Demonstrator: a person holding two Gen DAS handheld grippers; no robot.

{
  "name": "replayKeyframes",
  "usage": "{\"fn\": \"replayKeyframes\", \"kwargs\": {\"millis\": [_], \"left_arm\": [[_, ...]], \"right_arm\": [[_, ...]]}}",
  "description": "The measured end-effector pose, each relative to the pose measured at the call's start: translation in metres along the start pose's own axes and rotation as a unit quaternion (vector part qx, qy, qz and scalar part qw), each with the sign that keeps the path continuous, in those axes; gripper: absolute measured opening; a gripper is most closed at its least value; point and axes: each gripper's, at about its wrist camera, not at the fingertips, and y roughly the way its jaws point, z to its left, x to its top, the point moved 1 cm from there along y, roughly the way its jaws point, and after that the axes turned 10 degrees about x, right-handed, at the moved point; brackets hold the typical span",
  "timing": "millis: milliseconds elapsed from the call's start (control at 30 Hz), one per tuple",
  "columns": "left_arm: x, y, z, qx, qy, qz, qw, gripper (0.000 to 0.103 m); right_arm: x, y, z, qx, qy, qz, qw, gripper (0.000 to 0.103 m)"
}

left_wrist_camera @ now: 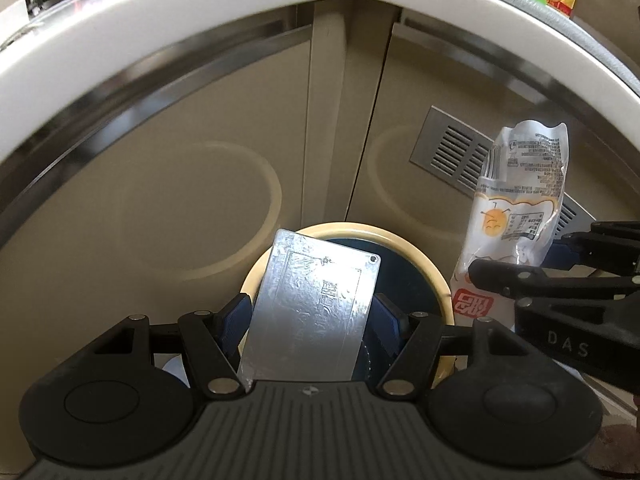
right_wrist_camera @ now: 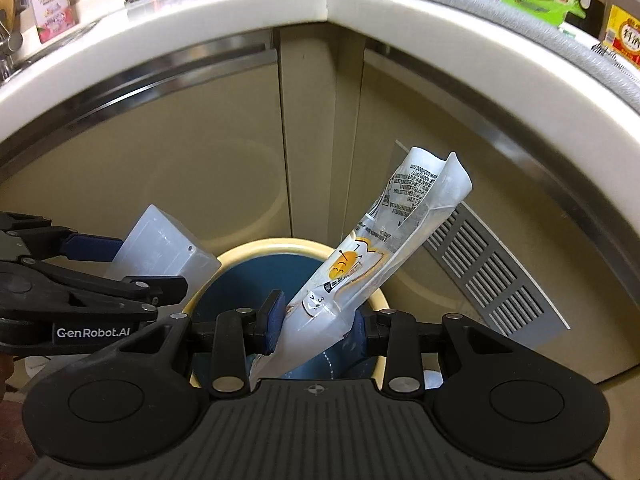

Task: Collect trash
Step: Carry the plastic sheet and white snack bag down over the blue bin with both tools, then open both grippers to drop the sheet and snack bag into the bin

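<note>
Squarely between left hand-held gripper [left_wrist_camera: 310,316] pads: silver tray [left_wrist_camera: 310,312].

Ahead of me a thick white stone tabletop [right_wrist_camera: 280,4] bends round a corner, a brushed-metal strip [left_wrist_camera: 168,76] running under its edge. Below it stand glossy beige cabinet doors [right_wrist_camera: 180,184], one fitted with a grey slatted metal vent [right_wrist_camera: 492,276]. Bottles and packets crowd the top, among them a pink-labelled bottle [right_wrist_camera: 50,4].
</note>
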Motion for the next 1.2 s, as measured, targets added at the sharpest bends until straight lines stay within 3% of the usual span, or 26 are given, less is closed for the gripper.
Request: {"fn": "replayKeyframes", "kwargs": {"millis": [467,733,767,833,867,933,1033,1200], "left_arm": [[0.003,0.049,-0.010,0.027,0.015,0.044,0.9985,0.071],[0.002,0.071,-0.011,0.020,0.023,0.072,0.9969,0.071],[0.001,0.071,-0.011,0.019,0.023,0.074,0.9968,0.073],[0.000,0.072,-0.011,0.030,0.029,0.075,0.9963,0.091],[0.001,0.073,-0.011,0.043,0.030,0.072,0.9960,0.093],[0.003,0.072,-0.007,0.056,0.027,0.069,0.9956,0.103],[0.004,0.065,0.002,0.055,0.013,0.066,0.9963,0.103],[0.005,0.037,0.009,0.058,0.013,0.048,0.9971,0.103]], "right_arm": [[-0.006,0.054,-0.006,-0.006,0.012,0.056,0.998,0.037],[-0.010,0.081,-0.014,-0.005,0.030,0.093,0.995,0.038],[-0.011,0.083,-0.015,-0.002,0.033,0.095,0.995,0.038],[-0.012,0.084,-0.015,-0.004,0.038,0.094,0.995,0.039],[-0.012,0.083,-0.015,-0.009,0.041,0.092,0.995,0.041],[-0.010,0.083,-0.019,-0.026,0.048,0.093,0.994,0.058],[-0.007,0.076,-0.025,-0.036,0.071,0.088,0.993,0.077],[-0.001,0.047,-0.016,-0.022,0.069,0.073,0.995,0.083]]}}
